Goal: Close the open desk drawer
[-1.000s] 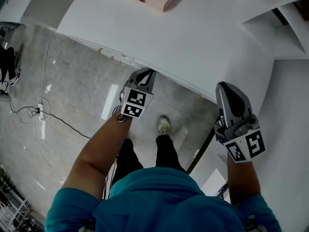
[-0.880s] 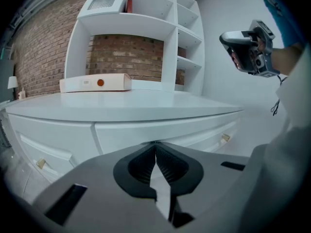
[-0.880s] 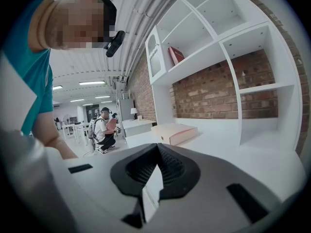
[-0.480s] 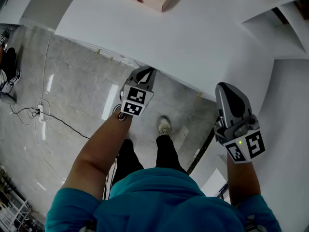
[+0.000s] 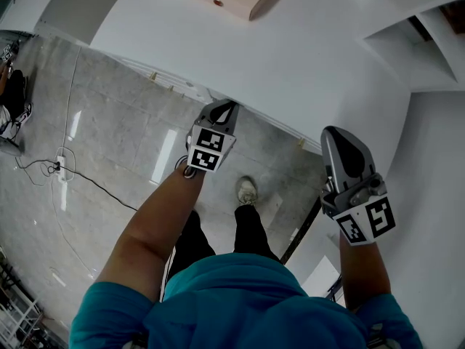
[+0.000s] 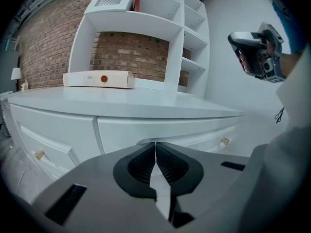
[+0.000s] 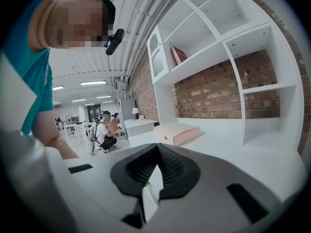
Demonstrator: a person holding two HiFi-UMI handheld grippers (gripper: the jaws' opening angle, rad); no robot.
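- While the person stands facing the white desk [image 5: 290, 49], the drawer [image 6: 167, 127] sits right under the desktop's front lip, just past the tips of the left gripper [image 6: 155, 143].
- The drawer's long axis runs side to side along the desk's front edge. From the head view that reads as a diagonal from upper left to lower right. Its front faces the person, and a small knob [image 6: 224, 141] shows on it, off to the right of the gripper.
- Honestly can't tell whether it sticks out or sits flush with the neighbouring drawer [image 6: 53, 135].
- Left gripper: jaws pressed together on nothing, pointing straight at the drawer front. Can't tell if it's actually touching.
- Right gripper [image 7: 158, 144]: jaws closed too, nothing between them. It's held up over the right part of the desktop, well apart from the drawer, and aimed toward a flat pinkish box [image 7: 177, 132] lying on the desk.
- A white shelf unit [image 6: 146, 18] stands at the back of the desk, against a brick wall [image 6: 48, 47].
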